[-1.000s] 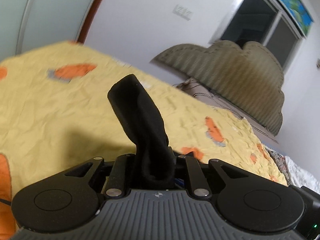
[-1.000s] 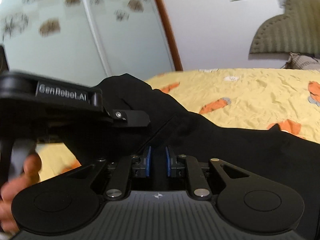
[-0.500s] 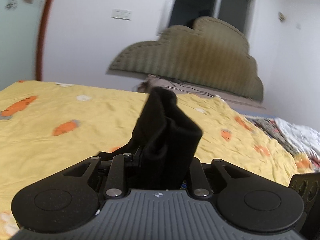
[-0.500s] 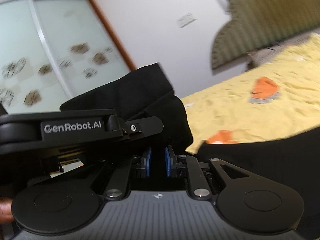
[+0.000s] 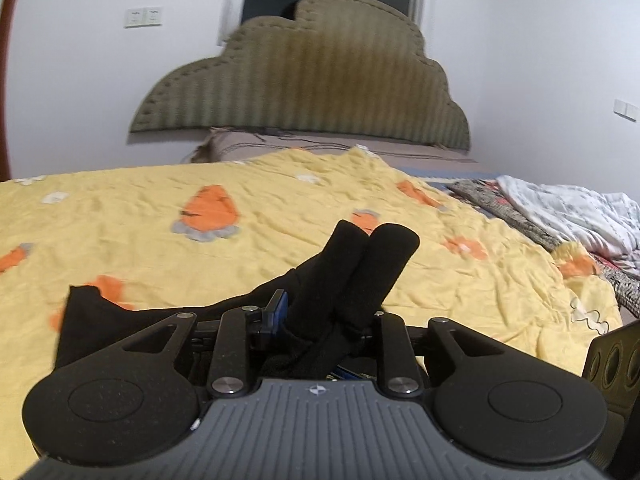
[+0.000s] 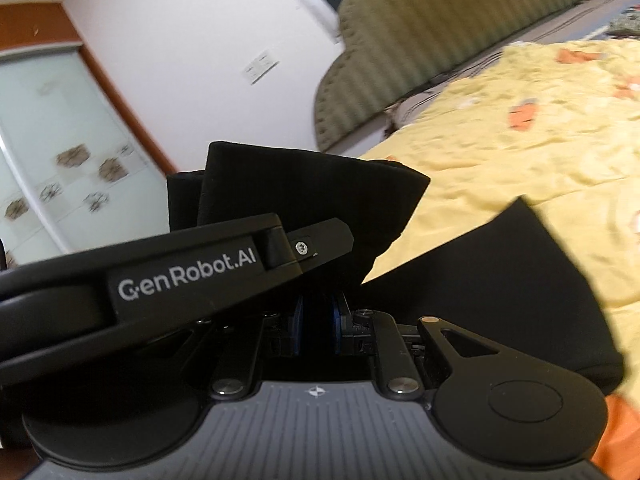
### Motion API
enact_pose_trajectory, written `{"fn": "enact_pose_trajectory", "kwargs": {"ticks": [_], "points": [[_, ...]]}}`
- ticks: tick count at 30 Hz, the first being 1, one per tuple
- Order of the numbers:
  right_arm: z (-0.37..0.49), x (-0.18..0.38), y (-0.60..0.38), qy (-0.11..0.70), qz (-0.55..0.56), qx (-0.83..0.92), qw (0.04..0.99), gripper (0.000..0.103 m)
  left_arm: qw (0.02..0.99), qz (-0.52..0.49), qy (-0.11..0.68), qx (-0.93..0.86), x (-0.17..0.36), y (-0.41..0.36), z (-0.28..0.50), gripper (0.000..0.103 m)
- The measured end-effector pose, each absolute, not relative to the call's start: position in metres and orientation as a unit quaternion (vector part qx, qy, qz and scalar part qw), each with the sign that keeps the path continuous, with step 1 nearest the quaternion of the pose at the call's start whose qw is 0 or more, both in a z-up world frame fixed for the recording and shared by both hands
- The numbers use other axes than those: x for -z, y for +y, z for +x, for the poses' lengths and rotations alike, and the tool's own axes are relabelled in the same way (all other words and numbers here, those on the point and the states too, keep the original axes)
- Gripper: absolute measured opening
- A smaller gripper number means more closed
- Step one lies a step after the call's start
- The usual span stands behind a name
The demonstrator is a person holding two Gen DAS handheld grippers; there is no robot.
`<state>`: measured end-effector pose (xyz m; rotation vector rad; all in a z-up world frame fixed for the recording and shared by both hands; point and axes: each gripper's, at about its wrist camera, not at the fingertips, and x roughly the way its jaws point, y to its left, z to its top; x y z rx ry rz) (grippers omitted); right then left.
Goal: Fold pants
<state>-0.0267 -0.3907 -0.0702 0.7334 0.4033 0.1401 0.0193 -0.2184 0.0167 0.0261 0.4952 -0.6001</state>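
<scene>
Pointing toward the headboard (image 5: 300, 80), bunched black pants (image 5: 360, 272) lie lengthwise.

A bed (image 5: 472, 152) carries a wrinkled yellow carrot-print sheet (image 5: 280, 208). Black pants (image 5: 104, 320) lie partly on it; rumpled bedding (image 5: 568, 208) sits at its right edge.

Bunched black pants (image 5: 352, 280) hide the left gripper's (image 5: 326, 316) right pad; the headboard (image 6: 420, 52) beyond is blurred.
</scene>
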Motion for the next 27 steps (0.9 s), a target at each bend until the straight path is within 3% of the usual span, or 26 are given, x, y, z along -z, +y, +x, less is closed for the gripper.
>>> {"fn": "enact_pose_trajectory", "kwargs": {"ticks": [2, 5, 7, 8, 10, 12, 15, 19, 24, 27], "points": [[-0.027, 0.077, -0.401, 0.205, 0.363, -0.055, 0.907, 0.015, 0.919, 0.014, 0.257, 0.3, -0.008, -0.232, 0.024, 0.029], [-0.031, 0.09, -0.418, 0.237, 0.363, -0.01, 0.901, 0.015, 0.893, 0.02, 0.299, 0.336, 0.009, -0.25, 0.034, 0.048], [-0.041, 0.094, -0.423, 0.253, 0.339, 0.018, 0.906, 0.016, 0.878, 0.03, 0.326, 0.35, 0.016, -0.253, 0.035, 0.055], [-0.049, 0.094, -0.426, 0.252, 0.328, 0.032, 0.91, 0.017, 0.874, 0.029, 0.329, 0.357, 0.015, -0.249, 0.034, 0.064], [-0.067, 0.09, -0.432, 0.244, 0.3, 0.067, 0.92, 0.029, 0.867, 0.016, 0.328, 0.375, 0.007, -0.236, 0.03, 0.074], [-0.082, 0.083, -0.441, 0.227, 0.28, 0.123, 0.924, 0.052, 0.863, -0.005, 0.314, 0.396, -0.006, -0.217, 0.025, 0.083], [-0.083, 0.066, -0.446, 0.198, 0.253, 0.146, 0.936, 0.056, 0.88, -0.023, 0.276, 0.385, -0.027, -0.189, 0.024, 0.094], [-0.047, 0.064, -0.449, 0.199, 0.295, 0.032, 0.934, 0.056, 0.929, 0.013, 0.248, 0.275, -0.036, -0.156, 0.052, 0.097], [0.013, 0.091, -0.448, 0.272, 0.304, -0.026, 0.913, 0.055, 0.921, 0.017, 0.327, 0.212, -0.015, -0.133, 0.11, 0.093], [0.023, 0.094, -0.446, 0.287, 0.272, -0.03, 0.918, 0.025, 0.918, 0.054, 0.343, 0.194, 0.002, -0.135, 0.127, 0.089]]}}
